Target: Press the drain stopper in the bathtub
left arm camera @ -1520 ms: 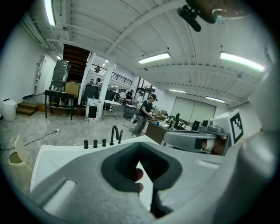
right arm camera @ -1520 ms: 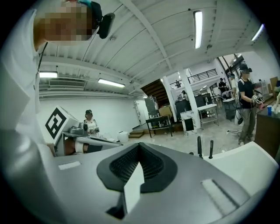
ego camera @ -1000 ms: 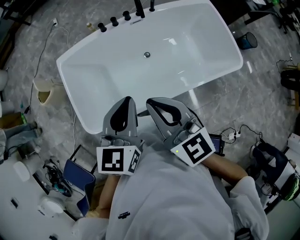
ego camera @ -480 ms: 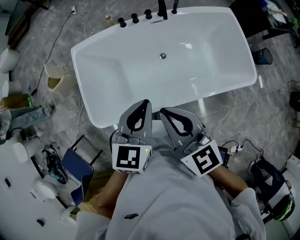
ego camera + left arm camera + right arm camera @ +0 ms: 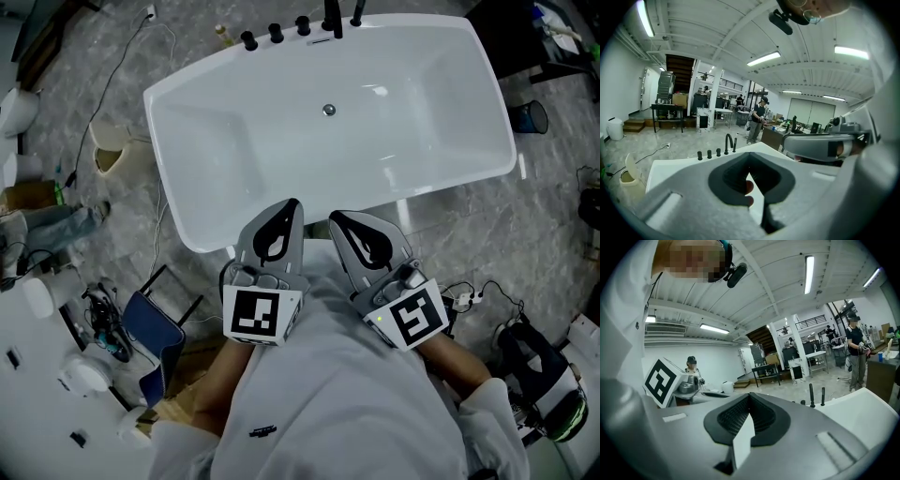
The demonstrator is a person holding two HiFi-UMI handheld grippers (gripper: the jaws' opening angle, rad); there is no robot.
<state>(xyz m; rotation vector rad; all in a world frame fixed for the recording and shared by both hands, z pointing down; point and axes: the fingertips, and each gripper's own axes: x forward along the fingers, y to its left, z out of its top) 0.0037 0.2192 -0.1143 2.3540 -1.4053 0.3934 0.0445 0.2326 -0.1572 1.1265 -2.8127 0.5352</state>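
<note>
Both grippers are held low against the person's white-clad chest, side by side and close together, tips aimed forward at the tub. The left gripper (image 5: 292, 206) has its grey jaws drawn together at the tips with nothing between them, the dark ribbed pads framing an empty loop. The right gripper (image 5: 336, 218) is likewise closed on nothing and angled slightly inward, its marker cube (image 5: 407, 317) tilted. In the head view both tips reach the near edge of the bathtub (image 5: 234, 141), though their height above it cannot be judged. Left of the person, a blue folding frame (image 5: 155, 342) and loose cables crowd the grey marbled floor (image 5: 553, 187). On the right, a power strip with cords (image 5: 459, 275) lies near. The tub is white and glossy, a rounded rectangle with a broad smooth rim, and a wide sloping basin lies between the grippers and the drain stopper (image 5: 329, 110). That small round metal disc sits toward the basin's far side, well apart from both grippers. Black tap fittings (image 5: 302, 25) stand in a row on the far rim, and a pale bucket (image 5: 111, 152) stands on the floor beside the tub's left end.
</note>
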